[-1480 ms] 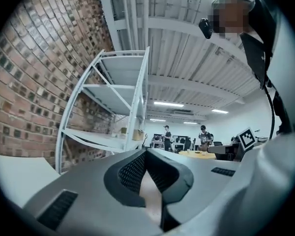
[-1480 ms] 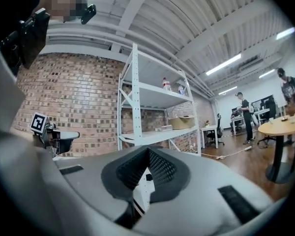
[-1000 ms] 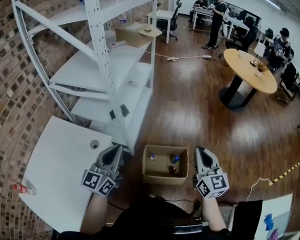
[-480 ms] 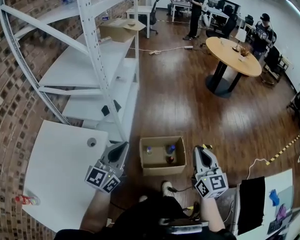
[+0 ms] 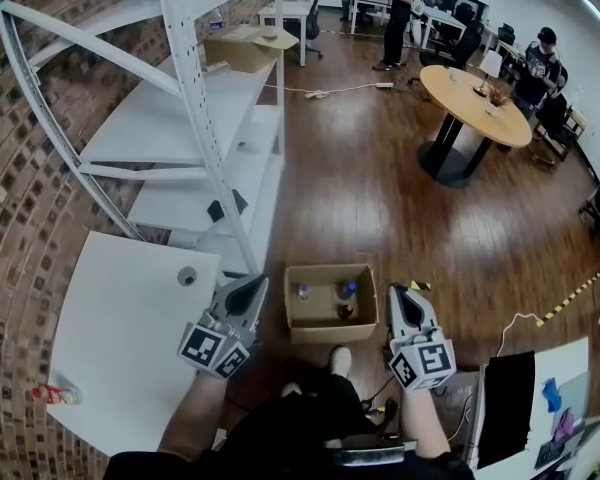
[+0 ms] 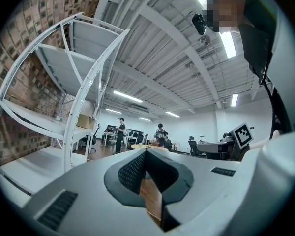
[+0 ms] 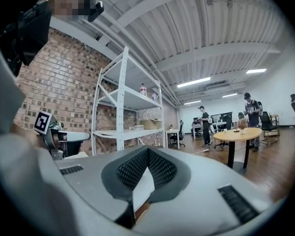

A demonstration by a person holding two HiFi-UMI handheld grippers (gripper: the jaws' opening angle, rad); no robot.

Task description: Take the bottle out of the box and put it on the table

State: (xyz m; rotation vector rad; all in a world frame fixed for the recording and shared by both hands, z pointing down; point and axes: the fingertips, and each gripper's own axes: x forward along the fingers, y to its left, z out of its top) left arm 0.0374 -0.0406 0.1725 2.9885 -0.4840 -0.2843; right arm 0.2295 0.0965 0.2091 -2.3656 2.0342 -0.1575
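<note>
Well, a brown box point(image 5: 330, 330) sits on the wood floor point(image 5: 380, 198), right beside a white table point(image 5: 110, 338). The bottles point(image 5: 347, 290) stand inside the box. A tall white shelf point(image 5: 195, 118) rises behind the table, and a small red bottle point(image 5: 52, 396) lies near the table's edge. Only the head view shows the box. The two gripper views look out across the room at a round table point(image 7: 238, 133). The left gripper point(image 5: 252, 290) and right gripper point(image 5: 401, 296) point forward, one on each side of the box. Both have their jaws pressed together with nothing in them.
</note>
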